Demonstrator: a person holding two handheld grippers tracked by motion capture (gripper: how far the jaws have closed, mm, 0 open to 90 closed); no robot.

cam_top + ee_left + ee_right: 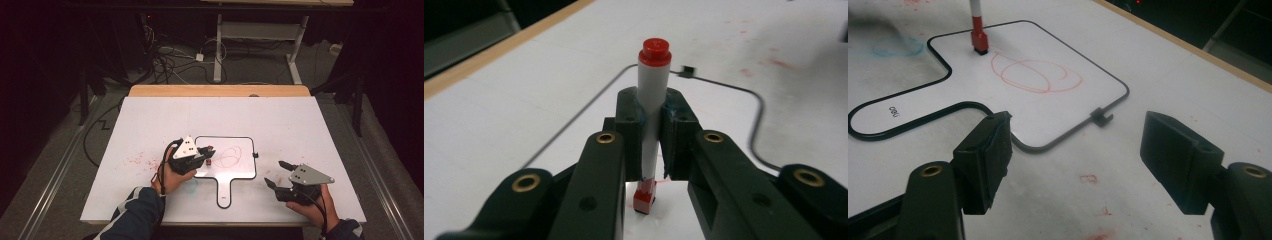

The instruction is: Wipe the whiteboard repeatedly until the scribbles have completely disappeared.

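Left tool [651, 150] clamped on red marker [651, 100], tip on whiteboard [1063, 42]; red loops [1035, 75] beside tip drawn. Right tool [1083, 150] agape, idle, well clear. Drawing likely midway.

A white table top [150, 125] fills the middle of the high view, faint red smudges [135, 160] at its lower left. A wooden edge [220, 90] runs along its top. Tangled cables [165, 60] and a grey desk frame [218, 50] sit at upper centre.
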